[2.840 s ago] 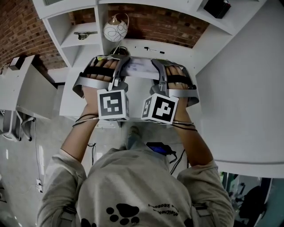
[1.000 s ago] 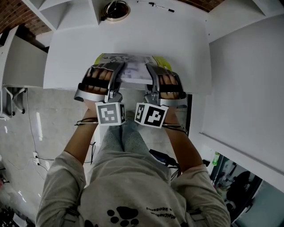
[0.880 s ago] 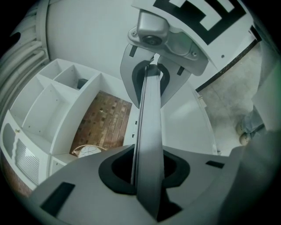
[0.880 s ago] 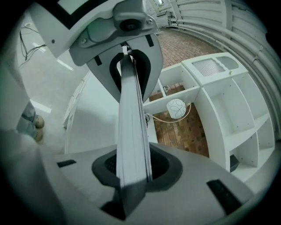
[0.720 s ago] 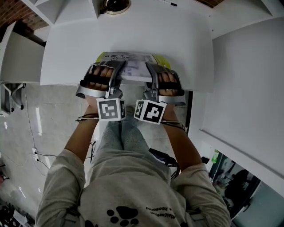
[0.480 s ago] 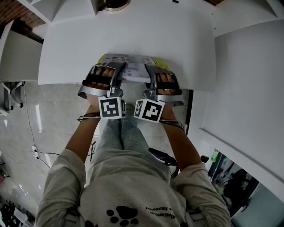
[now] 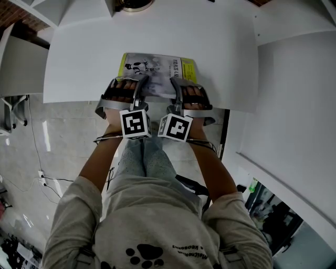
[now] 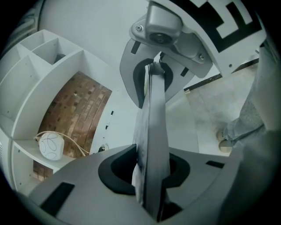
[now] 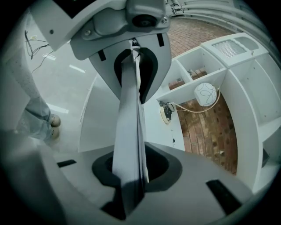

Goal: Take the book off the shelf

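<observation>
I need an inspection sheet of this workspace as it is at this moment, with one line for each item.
Surface: white desk, plain top.
Job's things: book, off the shelf and held flat over the desk; whether it touches the desk cannot be told.
Clutter: white ball on a shelf; round thing at the desk's far edge.
Grippers: left tongs and right tongs, both shut on the book's near edge.
Cables: cord from the ball; wires on the floor at the left.
Surroundings: brick wall, white shelves, tiled floor.
</observation>
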{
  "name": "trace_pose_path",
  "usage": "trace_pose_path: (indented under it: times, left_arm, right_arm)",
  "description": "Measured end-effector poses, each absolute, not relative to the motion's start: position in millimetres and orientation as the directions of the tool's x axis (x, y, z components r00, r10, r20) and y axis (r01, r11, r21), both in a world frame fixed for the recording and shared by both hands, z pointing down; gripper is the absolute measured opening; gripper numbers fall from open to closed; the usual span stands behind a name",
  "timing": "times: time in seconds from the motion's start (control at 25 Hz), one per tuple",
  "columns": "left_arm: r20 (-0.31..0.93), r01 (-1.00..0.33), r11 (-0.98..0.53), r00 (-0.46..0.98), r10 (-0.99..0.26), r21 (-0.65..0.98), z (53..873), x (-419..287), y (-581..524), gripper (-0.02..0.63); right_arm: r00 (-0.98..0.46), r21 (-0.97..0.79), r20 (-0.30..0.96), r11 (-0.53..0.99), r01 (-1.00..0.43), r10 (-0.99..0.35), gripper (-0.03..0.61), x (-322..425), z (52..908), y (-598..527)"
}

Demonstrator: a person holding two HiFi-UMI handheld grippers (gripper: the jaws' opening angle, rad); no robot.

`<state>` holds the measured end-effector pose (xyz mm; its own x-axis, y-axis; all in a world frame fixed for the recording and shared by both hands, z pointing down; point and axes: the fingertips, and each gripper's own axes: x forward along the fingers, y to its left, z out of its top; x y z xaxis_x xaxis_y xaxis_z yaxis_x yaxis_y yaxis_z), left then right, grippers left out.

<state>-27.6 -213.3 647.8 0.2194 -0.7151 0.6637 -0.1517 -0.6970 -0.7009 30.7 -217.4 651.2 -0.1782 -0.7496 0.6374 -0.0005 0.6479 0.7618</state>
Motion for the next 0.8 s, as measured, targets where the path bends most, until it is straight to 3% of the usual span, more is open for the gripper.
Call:
trace_pose_path:
  times: [0.8]
  left_arm:
    - [0.812,-0.130,-0.835,0.194,-0.550,-0.534,692.5,-27.5,-219.4,0.112]
  right_arm:
    - [-0.140,0.649,0.758,0.758,0.069,-0.637,0.097,31.3,696.4,-229.2]
